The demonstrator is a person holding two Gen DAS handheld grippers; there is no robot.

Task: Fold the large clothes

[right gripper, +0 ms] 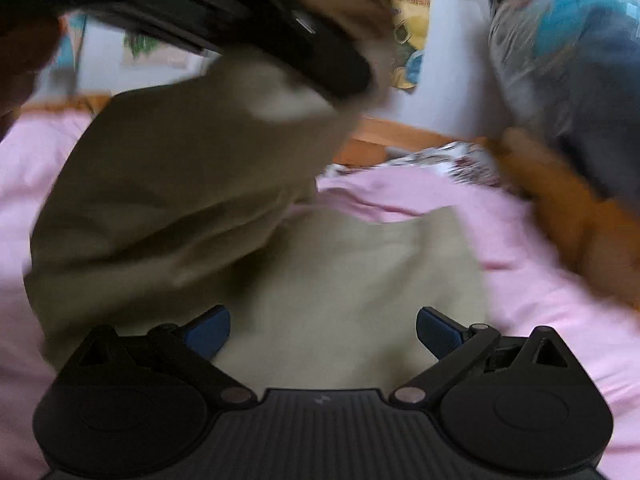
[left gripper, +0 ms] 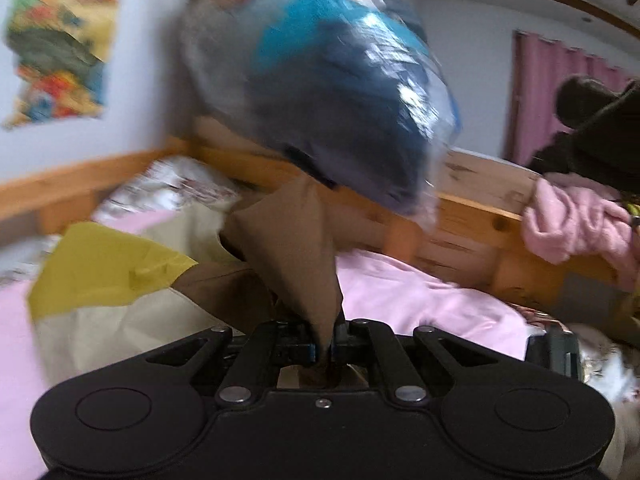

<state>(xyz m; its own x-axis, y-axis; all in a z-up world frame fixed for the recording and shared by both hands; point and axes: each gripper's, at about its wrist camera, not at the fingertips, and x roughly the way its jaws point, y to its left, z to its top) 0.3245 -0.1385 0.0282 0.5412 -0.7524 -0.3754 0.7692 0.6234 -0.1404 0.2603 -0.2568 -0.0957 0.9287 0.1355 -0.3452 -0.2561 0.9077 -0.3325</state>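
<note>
A large brown and beige garment [left gripper: 296, 256] lies on a pink bed sheet [left gripper: 420, 296]. My left gripper [left gripper: 326, 346] is shut on a pinched peak of its brown cloth, which rises from the jaws in a cone. In the right wrist view the same garment [right gripper: 200, 184] hangs lifted at the left and lies flat in beige [right gripper: 352, 300] below. My right gripper [right gripper: 323, 330] is open just above that beige part, its blue pads [right gripper: 438, 330] wide apart with nothing gripped. The left gripper's black body [right gripper: 248, 12] crosses the top of that view. Both views are blurred.
A wooden bed frame [left gripper: 472, 216] runs behind the bed. A plastic-wrapped blue bundle [left gripper: 344, 92] stands against it. A yellow-green cloth [left gripper: 100, 272] lies at the left, a fluffy pink garment [left gripper: 576, 220] at the right. A pink curtain [left gripper: 548, 88] and wall poster [left gripper: 60, 40] are beyond.
</note>
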